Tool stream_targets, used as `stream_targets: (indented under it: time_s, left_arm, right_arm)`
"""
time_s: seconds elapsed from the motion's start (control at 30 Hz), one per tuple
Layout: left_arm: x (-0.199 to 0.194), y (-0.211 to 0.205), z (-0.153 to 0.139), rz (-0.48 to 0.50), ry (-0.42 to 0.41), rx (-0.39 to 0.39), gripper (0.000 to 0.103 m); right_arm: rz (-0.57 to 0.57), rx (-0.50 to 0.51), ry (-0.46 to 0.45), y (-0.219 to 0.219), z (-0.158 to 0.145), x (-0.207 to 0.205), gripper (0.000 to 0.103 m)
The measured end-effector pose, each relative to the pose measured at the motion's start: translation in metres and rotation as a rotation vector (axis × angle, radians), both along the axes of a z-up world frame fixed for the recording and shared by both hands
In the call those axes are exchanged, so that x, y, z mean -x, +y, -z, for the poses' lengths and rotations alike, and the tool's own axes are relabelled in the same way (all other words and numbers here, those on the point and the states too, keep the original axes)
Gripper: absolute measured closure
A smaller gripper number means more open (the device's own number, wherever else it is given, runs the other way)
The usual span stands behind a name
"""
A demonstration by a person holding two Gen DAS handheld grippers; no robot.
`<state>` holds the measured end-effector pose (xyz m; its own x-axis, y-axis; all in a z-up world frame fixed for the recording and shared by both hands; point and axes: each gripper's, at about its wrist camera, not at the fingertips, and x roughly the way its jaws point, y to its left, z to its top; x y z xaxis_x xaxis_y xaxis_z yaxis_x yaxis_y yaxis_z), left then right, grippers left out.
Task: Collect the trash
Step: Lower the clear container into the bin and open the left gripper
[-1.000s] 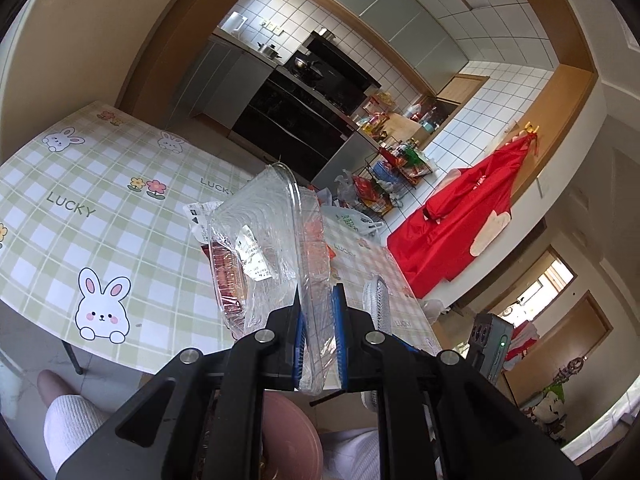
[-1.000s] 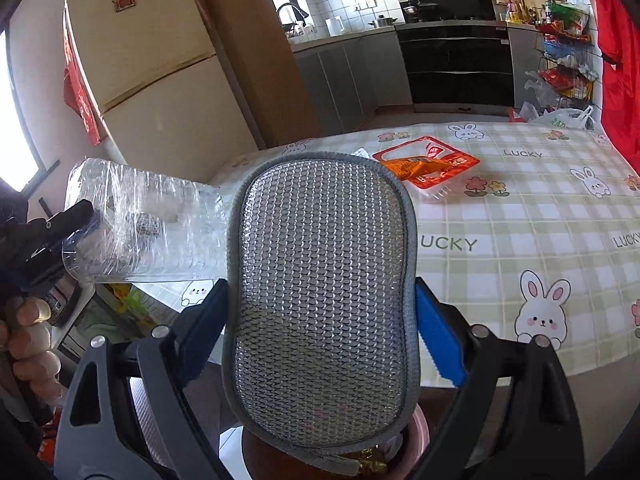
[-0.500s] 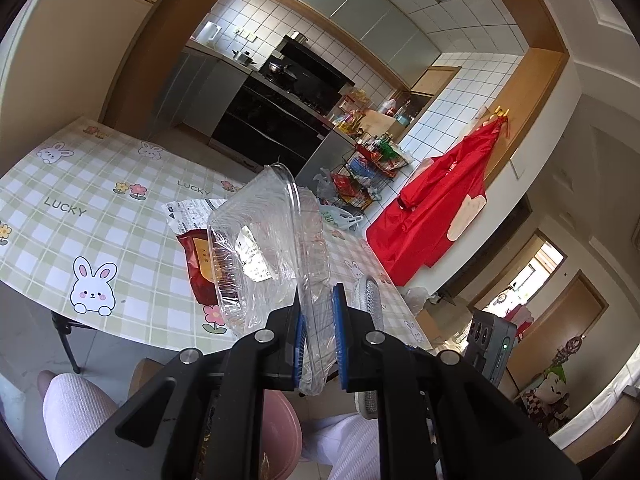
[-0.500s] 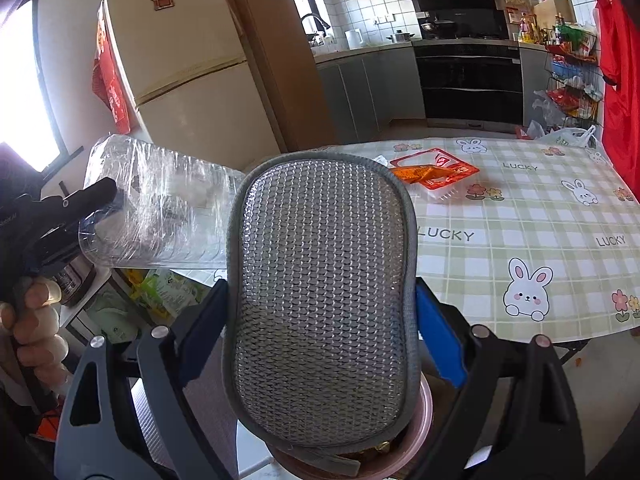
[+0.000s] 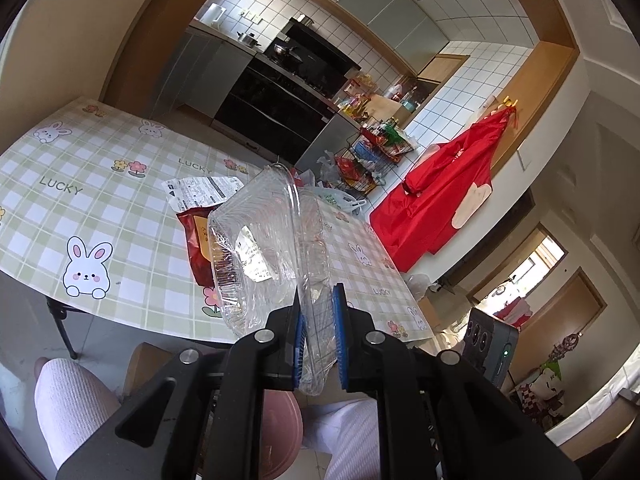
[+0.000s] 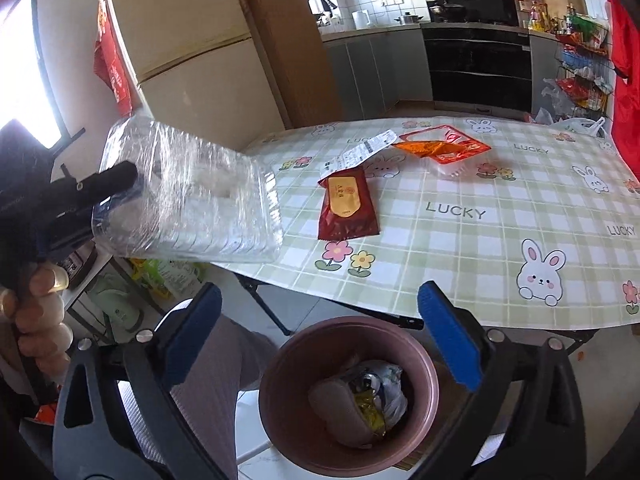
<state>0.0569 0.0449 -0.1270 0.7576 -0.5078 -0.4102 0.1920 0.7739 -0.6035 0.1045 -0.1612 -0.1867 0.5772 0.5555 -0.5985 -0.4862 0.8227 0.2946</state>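
My left gripper (image 5: pixel 316 300) is shut on the rim of a clear plastic clamshell container (image 5: pixel 256 248), held up off the table edge. The right wrist view shows that container (image 6: pixel 188 196) at the left with the left gripper (image 6: pixel 116 192) clamped on it. My right gripper (image 6: pixel 318 296) hangs over a pink bin (image 6: pixel 272 376); its jaws are opening and nothing is between them. A grey mesh pad (image 6: pixel 340 404) lies in the bin on other rubbish. On the checked table (image 6: pixel 460 248) lie a dark red packet (image 6: pixel 346 204), a white label (image 6: pixel 360 152) and an orange packet (image 6: pixel 440 146).
A person's hand (image 6: pixel 36 320) grips the left tool, and their legs (image 5: pixel 68 400) flank the bin on the floor. The table's folding legs (image 6: pixel 272 312) stand just behind the bin. A fridge (image 6: pixel 192 60) is at the back left, kitchen cabinets behind.
The grey mesh pad that filled the right gripper's jaws has dropped into the pink bin, and those jaws stand wider. The left gripper still holds the container, drawn slightly back from the table.
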Motion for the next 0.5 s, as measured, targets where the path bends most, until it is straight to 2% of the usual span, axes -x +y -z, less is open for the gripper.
stream_targets:
  time_s: [0.27,0.5]
  left_arm:
    - [-0.005,-0.014,0.012,0.043,0.045,-0.009,0.09]
    - [-0.003,-0.039,0.014,0.135,0.072,-0.033,0.09]
  right_arm:
    - [0.172,-0.016,-0.066,-0.03,-0.008,-0.009,0.006]
    - [0.226,-0.047,-0.067,-0.049,-0.009,-0.006,0.006]
